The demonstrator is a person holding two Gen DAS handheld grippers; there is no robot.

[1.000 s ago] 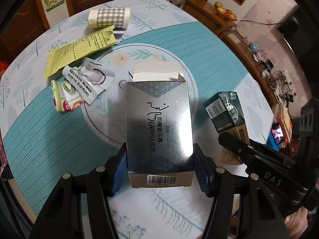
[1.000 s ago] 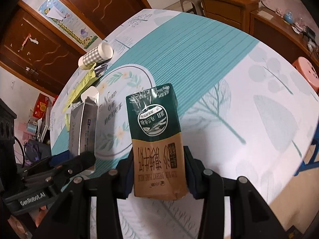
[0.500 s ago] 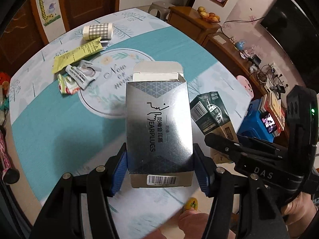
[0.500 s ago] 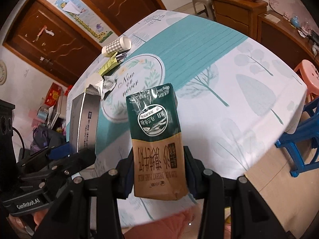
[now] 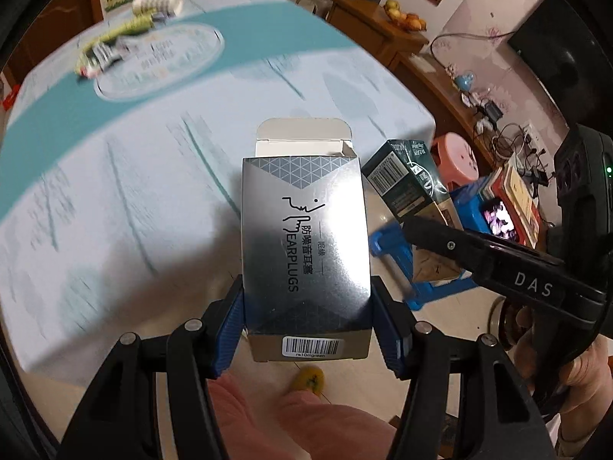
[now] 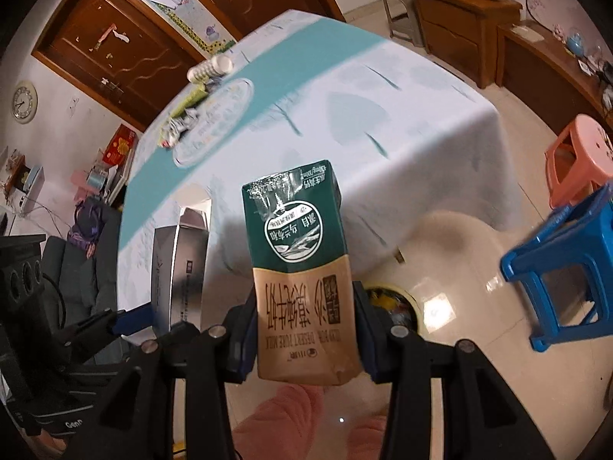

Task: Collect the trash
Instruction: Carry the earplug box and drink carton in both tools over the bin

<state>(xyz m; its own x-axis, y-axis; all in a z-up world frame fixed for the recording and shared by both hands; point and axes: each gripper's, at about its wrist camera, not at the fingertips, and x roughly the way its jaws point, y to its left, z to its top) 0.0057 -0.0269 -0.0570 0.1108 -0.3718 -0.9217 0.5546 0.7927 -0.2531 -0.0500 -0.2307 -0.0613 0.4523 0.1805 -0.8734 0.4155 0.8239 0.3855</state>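
Observation:
My left gripper [image 5: 308, 320] is shut on a silver earplugs box [image 5: 304, 237] with its top flap open. My right gripper [image 6: 304, 331] is shut on a green and tan milk carton [image 6: 300, 268]. Both are held off the table's near edge, above the floor. The carton also shows in the left wrist view [image 5: 408, 186], and the box shows in the right wrist view [image 6: 178, 268]. More trash lies far back on the table: a checked paper cup [image 5: 157, 2], a yellow-green wrapper [image 5: 128, 27] and small packets [image 5: 99, 55]. A bin with trash [image 6: 390, 303] sits on the floor behind the carton.
The table with a teal and white cloth [image 5: 134, 153] fills the left. A blue stool [image 6: 567, 264] and a pink stool [image 6: 578, 157] stand on the tiled floor at right. Wooden cabinets [image 6: 459, 15] line the far wall.
Both grippers have pulled back from the table with their items and now hang past its near edge over the floor. The trash left on the table looks farther away.

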